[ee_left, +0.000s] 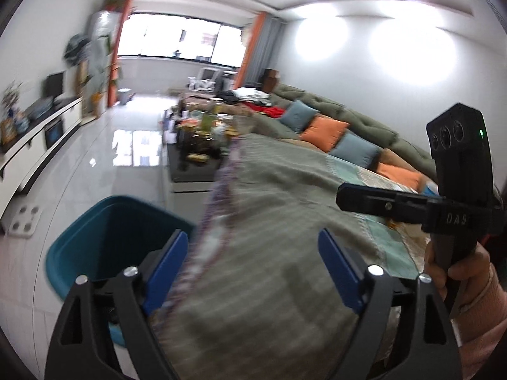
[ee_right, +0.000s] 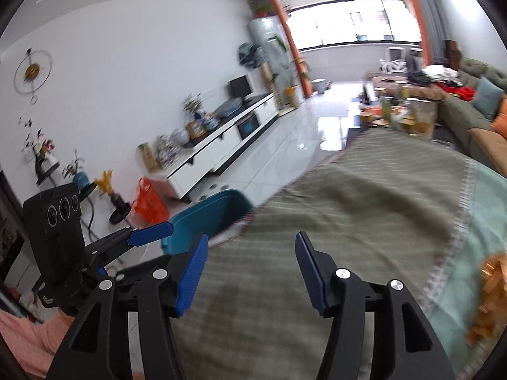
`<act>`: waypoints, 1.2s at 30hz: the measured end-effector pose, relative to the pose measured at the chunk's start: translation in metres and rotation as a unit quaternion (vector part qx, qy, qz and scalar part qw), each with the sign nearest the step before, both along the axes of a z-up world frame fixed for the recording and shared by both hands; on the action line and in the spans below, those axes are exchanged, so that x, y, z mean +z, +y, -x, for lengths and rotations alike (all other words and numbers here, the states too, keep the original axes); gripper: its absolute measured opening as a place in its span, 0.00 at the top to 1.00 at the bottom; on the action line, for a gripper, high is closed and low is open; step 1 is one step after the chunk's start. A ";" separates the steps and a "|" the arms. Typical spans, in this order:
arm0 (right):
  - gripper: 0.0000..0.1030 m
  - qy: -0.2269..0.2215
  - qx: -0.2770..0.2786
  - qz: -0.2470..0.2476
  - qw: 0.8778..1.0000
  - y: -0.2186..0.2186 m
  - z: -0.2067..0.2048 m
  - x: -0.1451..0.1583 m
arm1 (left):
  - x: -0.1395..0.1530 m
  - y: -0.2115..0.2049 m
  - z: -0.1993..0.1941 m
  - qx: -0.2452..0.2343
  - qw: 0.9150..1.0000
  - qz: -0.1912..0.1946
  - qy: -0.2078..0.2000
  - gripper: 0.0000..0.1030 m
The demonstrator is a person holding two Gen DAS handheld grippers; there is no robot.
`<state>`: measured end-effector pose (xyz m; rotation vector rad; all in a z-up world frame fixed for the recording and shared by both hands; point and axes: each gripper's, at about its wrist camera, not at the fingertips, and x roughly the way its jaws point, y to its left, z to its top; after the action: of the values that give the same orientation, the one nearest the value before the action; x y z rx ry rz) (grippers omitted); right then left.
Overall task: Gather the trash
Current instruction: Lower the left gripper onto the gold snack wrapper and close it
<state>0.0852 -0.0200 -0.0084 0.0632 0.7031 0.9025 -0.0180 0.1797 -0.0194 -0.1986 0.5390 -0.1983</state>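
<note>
A teal trash bin stands on the floor at the left edge of a table covered with a grey-green striped cloth. My left gripper is open and empty, over the table edge just right of the bin. My right gripper is open and empty above the cloth. The bin also shows in the right wrist view, with the left gripper beside it. A blurred orange-yellow crumpled piece lies on the cloth at the far right. The right gripper's body shows in the left wrist view.
A cluttered coffee table stands beyond the table. A green sofa with orange and blue cushions runs along the right. A white TV cabinet lines the left wall. An orange plastic bag sits on the tiled floor.
</note>
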 end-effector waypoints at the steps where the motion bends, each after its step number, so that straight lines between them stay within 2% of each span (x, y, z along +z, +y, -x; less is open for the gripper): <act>1: 0.42 -0.004 -0.017 -0.002 1.000 -0.015 0.001 0.001 | 0.001 -0.012 -0.003 -0.016 1.000 -0.003 -0.002 0.16; 8: 0.39 -0.007 -0.103 -0.009 0.995 -0.092 0.008 0.001 | 0.001 -0.085 -0.025 -0.101 0.994 -0.026 -0.010 0.16; 17: 0.39 -0.007 -0.193 -0.017 0.981 -0.175 0.017 -0.004 | -0.004 -0.176 -0.055 -0.195 0.979 -0.063 -0.007 0.17; 22: 0.38 -0.006 -0.222 -0.024 0.975 -0.205 0.020 -0.008 | -0.004 -0.212 -0.076 -0.228 0.971 -0.080 0.001 0.25; 27: 0.38 0.000 -0.240 -0.033 0.970 -0.226 0.019 -0.013 | -0.009 -0.240 -0.099 -0.240 0.965 -0.102 0.010 0.33; 28: 0.38 0.001 -0.242 -0.034 0.970 -0.229 0.019 -0.014 | -0.012 -0.246 -0.104 -0.243 0.964 -0.106 0.014 0.33; 30: 0.38 0.004 -0.246 -0.037 0.969 -0.235 0.019 -0.017 | -0.015 -0.252 -0.114 -0.255 0.961 -0.100 0.039 0.44; 31: 0.38 0.006 -0.247 -0.039 0.968 -0.237 0.019 -0.018 | -0.017 -0.255 -0.120 -0.259 0.960 -0.097 0.046 0.44; 36: 0.38 0.010 -0.251 -0.047 0.967 -0.242 0.017 -0.020 | -0.017 -0.261 -0.137 -0.254 0.960 -0.108 0.054 0.53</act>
<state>0.0686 -0.2616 -0.0285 0.3214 0.6235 0.4470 0.1193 -0.0815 -0.0362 0.1475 0.7100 -0.6278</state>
